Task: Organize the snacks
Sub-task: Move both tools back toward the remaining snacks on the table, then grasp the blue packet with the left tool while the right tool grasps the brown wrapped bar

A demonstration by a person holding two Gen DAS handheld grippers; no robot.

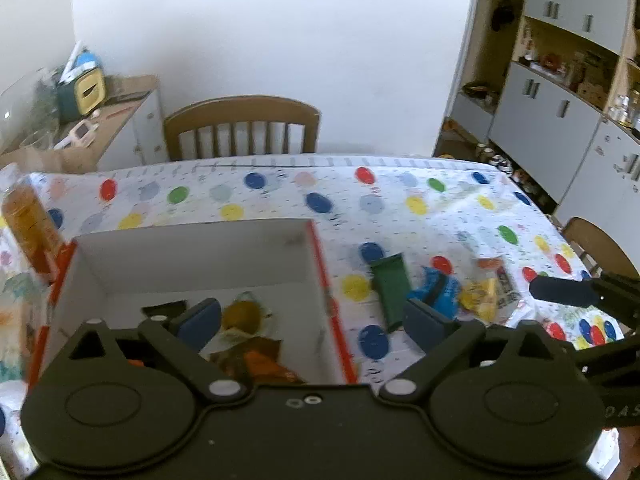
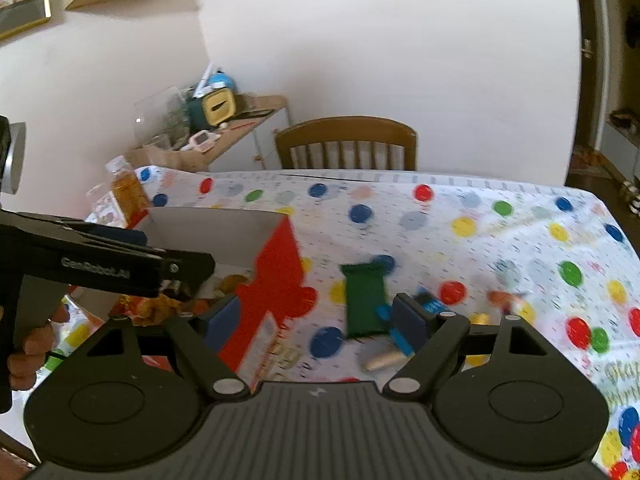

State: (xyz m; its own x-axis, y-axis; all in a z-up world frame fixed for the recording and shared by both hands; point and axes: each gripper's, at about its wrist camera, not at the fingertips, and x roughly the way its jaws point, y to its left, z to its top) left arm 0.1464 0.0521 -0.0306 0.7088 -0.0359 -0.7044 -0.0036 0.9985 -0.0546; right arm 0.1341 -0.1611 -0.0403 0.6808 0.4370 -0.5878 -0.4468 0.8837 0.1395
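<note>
Some snacks sit in the box. More wait on the counter at 3 o'clock. Both grippers, left gripper and right gripper, are open and empty.

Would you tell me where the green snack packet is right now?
The green snack packet lies flat on the spotted tablecloth, just outside the box on its right, with the blue packet right beside it in both wrist views.

The box stands open-topped; its red wall blocks the green packet.
</note>
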